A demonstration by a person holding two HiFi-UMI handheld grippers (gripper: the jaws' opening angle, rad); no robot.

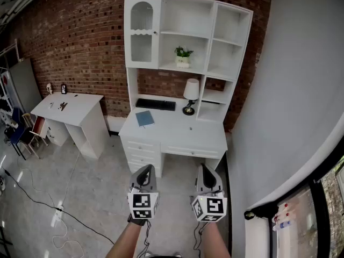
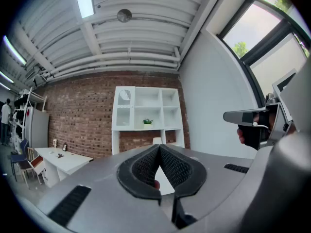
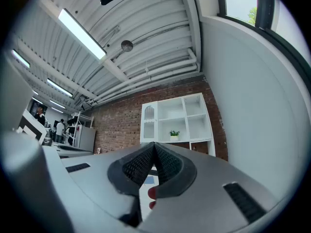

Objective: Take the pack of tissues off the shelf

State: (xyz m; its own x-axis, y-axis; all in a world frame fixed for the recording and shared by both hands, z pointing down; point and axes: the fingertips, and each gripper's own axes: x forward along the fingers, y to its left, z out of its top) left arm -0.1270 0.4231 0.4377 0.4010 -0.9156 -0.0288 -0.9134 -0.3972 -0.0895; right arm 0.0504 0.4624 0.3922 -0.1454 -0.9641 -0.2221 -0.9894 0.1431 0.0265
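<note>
A white desk [image 1: 177, 136] with a shelf hutch [image 1: 185, 34] stands against the brick wall, well ahead of both grippers. On its shelves I make out only a small potted plant [image 1: 183, 57]; no pack of tissues is clear at this distance. A flat blue item [image 1: 144, 118] lies on the desk top, and I cannot tell what it is. My left gripper [image 1: 146, 169] and right gripper [image 1: 204, 167] hover side by side over the floor in front of the desk, both shut and empty. The hutch [image 2: 147, 114] [image 3: 174, 123] shows far beyond the closed tips of each gripper [image 2: 159, 147] [image 3: 154, 144].
A table lamp [image 1: 190, 94] and a dark keyboard [image 1: 155, 104] are on the desk. A second white table [image 1: 70, 109] stands to the left, with chairs [image 1: 21, 136] beside it and cables [image 1: 54, 211] on the floor. A grey wall [image 1: 290, 101] runs along the right.
</note>
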